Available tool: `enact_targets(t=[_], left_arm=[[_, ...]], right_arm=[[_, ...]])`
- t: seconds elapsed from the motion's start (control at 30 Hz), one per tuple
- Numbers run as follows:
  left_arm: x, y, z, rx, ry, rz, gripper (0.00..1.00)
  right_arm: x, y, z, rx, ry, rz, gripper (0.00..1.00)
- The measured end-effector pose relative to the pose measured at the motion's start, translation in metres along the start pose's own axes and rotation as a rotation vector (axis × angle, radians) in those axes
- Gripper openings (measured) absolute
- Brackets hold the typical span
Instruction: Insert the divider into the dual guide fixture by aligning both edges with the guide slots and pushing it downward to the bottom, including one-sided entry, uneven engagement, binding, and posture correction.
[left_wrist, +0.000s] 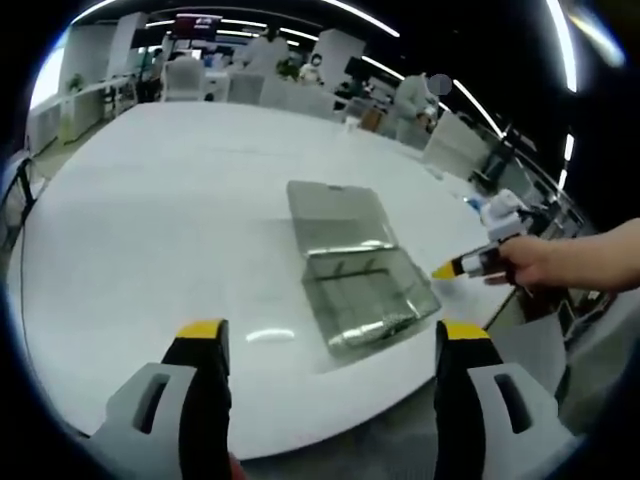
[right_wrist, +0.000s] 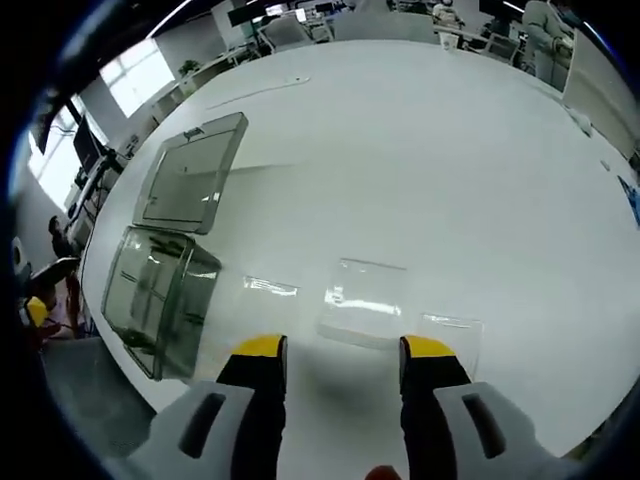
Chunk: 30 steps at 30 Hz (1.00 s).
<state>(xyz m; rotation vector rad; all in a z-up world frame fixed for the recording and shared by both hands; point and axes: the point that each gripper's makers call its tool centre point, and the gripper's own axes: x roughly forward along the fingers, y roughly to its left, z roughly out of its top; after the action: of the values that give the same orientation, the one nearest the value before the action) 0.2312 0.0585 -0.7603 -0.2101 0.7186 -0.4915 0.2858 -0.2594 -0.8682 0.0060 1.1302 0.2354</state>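
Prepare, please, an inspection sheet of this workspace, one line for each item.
Surface: large white round table, mostly bare.
Job's things: clear plastic box with open hinged lid near the table edge; two clear flat plastic sheets lying flat on the table before the right gripper.
Clutter: nothing seen.
Grippers: left gripper open, empty; right gripper open, empty, above the sheets.
Cables: nothing seen.
Surroundings: office with desks, chairs, ceiling lights.

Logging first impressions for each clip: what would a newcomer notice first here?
First, the clear plastic box with its lid hinged open, near the edge of a large white table. Next, two flat clear dividers lying just ahead of the open right gripper. The left gripper hangs open short of the box.
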Motion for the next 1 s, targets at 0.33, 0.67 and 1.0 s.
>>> enact_targets(t=[0.33,0.67,1.0], left_arm=[[0.000,0.001,-0.001,-0.005,0.001,0.001,0.82],[0.000,0.003,-0.001,-0.015,-0.005,0.003,0.82],[0.000,0.004,-0.002,-0.021,-0.006,0.003,0.82]], right_arm=[[0.001,-0.003,0.000,-0.011,0.055,-0.066,0.37],[0.006,-0.009,0.001,-0.004,0.078,-0.116,0.34],[0.008,-0.010,0.001,-0.011,0.100,-0.139,0.33]])
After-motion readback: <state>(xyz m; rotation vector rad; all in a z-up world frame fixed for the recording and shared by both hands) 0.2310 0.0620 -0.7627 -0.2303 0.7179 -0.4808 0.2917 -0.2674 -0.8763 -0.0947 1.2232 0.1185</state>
